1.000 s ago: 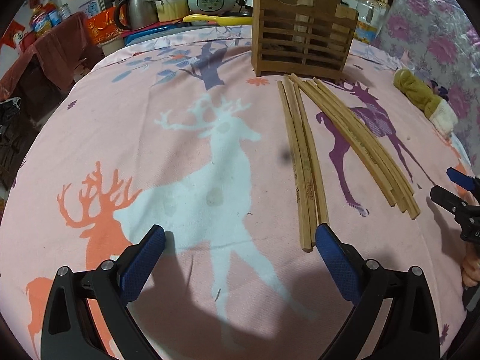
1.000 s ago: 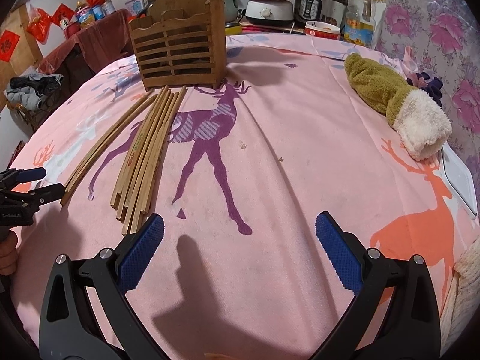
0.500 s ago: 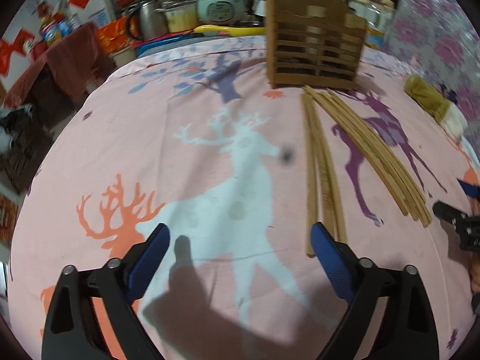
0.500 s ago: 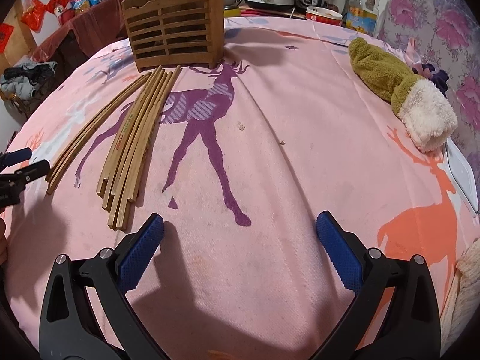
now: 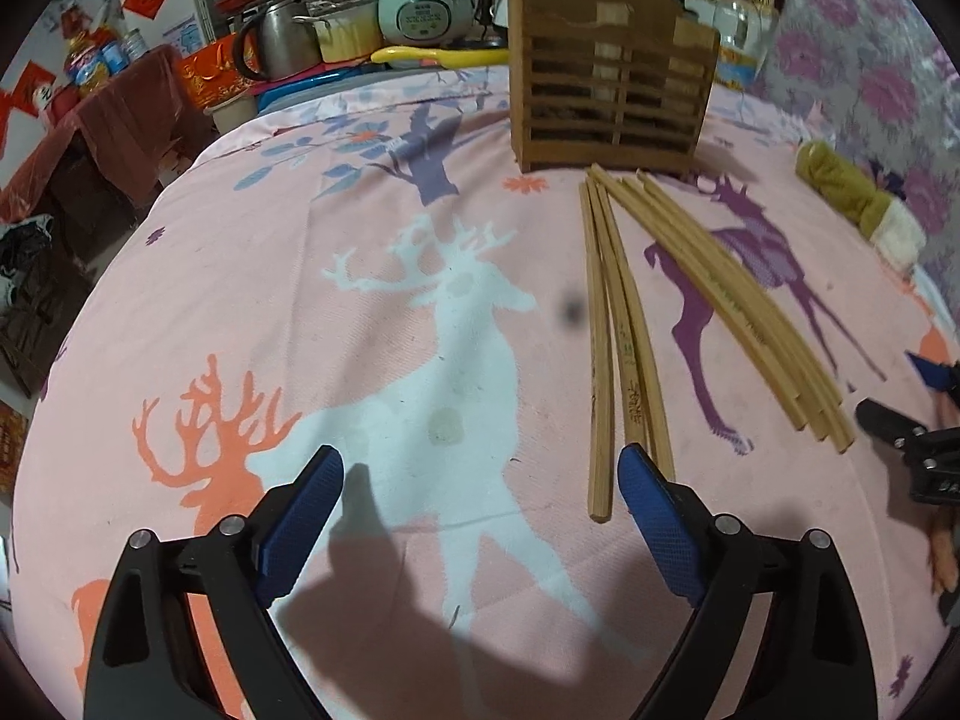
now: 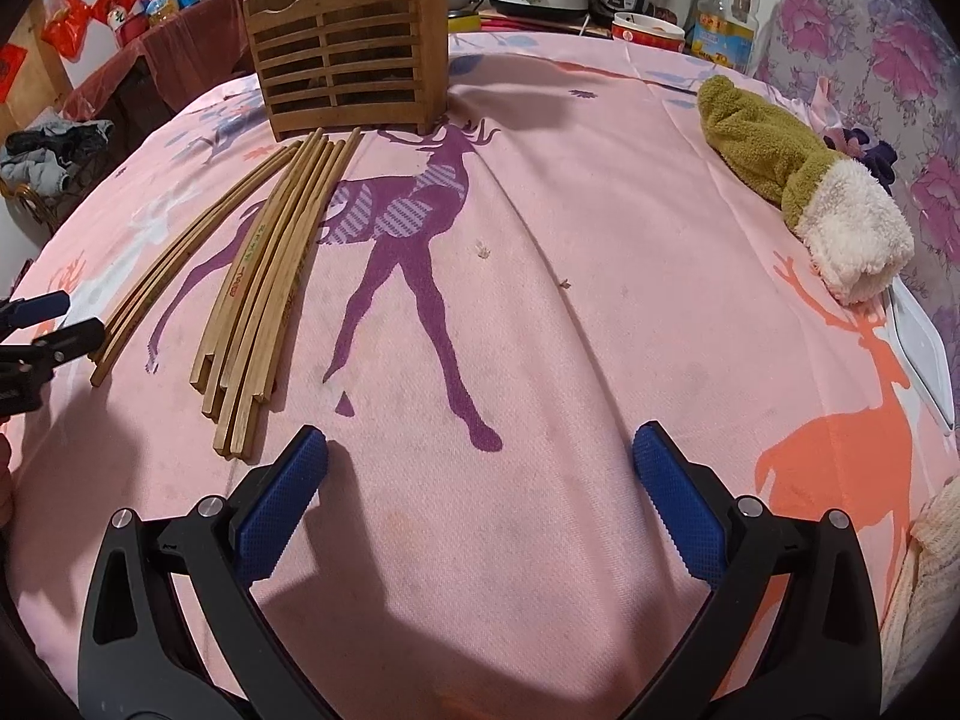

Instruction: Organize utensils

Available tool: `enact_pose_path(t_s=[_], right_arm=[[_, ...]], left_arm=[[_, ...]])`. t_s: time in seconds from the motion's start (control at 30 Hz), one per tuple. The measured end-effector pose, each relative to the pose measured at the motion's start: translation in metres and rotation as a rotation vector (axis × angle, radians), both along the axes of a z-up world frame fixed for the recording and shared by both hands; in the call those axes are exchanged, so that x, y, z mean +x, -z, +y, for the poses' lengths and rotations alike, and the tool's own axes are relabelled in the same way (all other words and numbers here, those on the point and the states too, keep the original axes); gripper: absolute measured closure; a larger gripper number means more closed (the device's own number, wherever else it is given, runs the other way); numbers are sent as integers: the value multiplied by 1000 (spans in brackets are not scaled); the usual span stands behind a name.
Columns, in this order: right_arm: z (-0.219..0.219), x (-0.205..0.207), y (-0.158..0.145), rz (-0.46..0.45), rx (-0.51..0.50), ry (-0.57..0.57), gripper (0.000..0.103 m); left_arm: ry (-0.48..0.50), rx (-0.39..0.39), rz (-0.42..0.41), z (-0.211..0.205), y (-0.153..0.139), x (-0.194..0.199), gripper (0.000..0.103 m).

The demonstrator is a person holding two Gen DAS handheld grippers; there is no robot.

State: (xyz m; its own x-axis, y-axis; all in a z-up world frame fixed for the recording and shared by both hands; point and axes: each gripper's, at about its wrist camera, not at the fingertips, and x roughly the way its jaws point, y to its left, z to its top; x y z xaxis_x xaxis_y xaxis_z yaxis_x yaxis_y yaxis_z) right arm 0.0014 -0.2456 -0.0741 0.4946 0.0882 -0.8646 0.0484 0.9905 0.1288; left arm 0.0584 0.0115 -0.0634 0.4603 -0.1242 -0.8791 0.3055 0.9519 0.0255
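Wooden chopsticks lie on the pink deer-print cloth in two bunches. A bunch of three [image 5: 621, 336] lies just ahead of my left gripper [image 5: 480, 486], its near ends beside the right finger. A larger bunch [image 5: 738, 306] lies further right; it also shows in the right wrist view [image 6: 270, 282], ahead and left of my right gripper [image 6: 480, 462]. A slatted wooden utensil holder [image 5: 606, 90] stands upright at the far ends of the chopsticks, also in the right wrist view [image 6: 348, 60]. Both grippers are open and empty, hovering over the cloth.
A green and white plush sock [image 6: 804, 180] lies at the right. A white flat object [image 6: 924, 354] sits at the right edge. Cookers, a kettle [image 5: 276, 42] and bottles crowd the far side behind the table. The other gripper's tip shows at each view's edge [image 5: 900, 426].
The left gripper has shifted left and slightly forward, so the three-chopstick bunch now ends beside its right finger. The right gripper has moved forward, closer to the larger bunch and holder.
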Motion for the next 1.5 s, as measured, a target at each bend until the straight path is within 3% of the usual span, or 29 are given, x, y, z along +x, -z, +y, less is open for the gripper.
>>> enact_pose_path(t_s=[0.1, 0.2, 0.27, 0.33, 0.37, 0.5, 0.7, 0.77, 0.8, 0.87, 1.03, 1.1, 1.17, 1.5], right_arm=[[0, 0, 0, 0, 3, 1, 5], [0, 0, 0, 0, 2, 0, 5], [0, 0, 0, -1, 3, 0, 5], [-1, 0, 0, -1, 4, 0, 5], [-1, 0, 0, -2, 6, 1, 5], [-2, -1, -2, -13, 16, -4, 6], [16, -10, -16, -104, 14, -128, 27], [25, -13, -19, -121, 18, -193, 46], [30, -14, -18, -119, 12, -219, 48], [36, -13, -17, -109, -1, -244, 53], [41, -7, -16, -92, -8, -263, 55], [51, -8, -17, -107, -49, -284, 60], [66, -7, -19, -130, -103, -327, 71], [75, -1, -20, -128, -83, -345, 69]], left_arm=[[5, 9, 2, -2, 3, 2, 19], [25, -6, -7, -6, 1, 2, 39], [50, -11, -21, -10, -1, -1, 73], [56, 11, -37, -12, -2, -4, 93], [46, 17, -41, -11, -2, -4, 95], [-47, -20, -17, 13, -3, 3, 96], [-54, -27, -9, 15, -4, 3, 95], [-53, -18, -13, 14, -4, 2, 90], [-56, -12, -16, 14, -4, 2, 86], [-68, 2, -20, 15, -3, 2, 67], [-80, 14, -24, 16, -3, 4, 62], [-78, 26, -31, 16, -3, 3, 61], [-77, 33, -35, 15, -3, 3, 61], [-74, 56, -48, 11, -3, 1, 59]])
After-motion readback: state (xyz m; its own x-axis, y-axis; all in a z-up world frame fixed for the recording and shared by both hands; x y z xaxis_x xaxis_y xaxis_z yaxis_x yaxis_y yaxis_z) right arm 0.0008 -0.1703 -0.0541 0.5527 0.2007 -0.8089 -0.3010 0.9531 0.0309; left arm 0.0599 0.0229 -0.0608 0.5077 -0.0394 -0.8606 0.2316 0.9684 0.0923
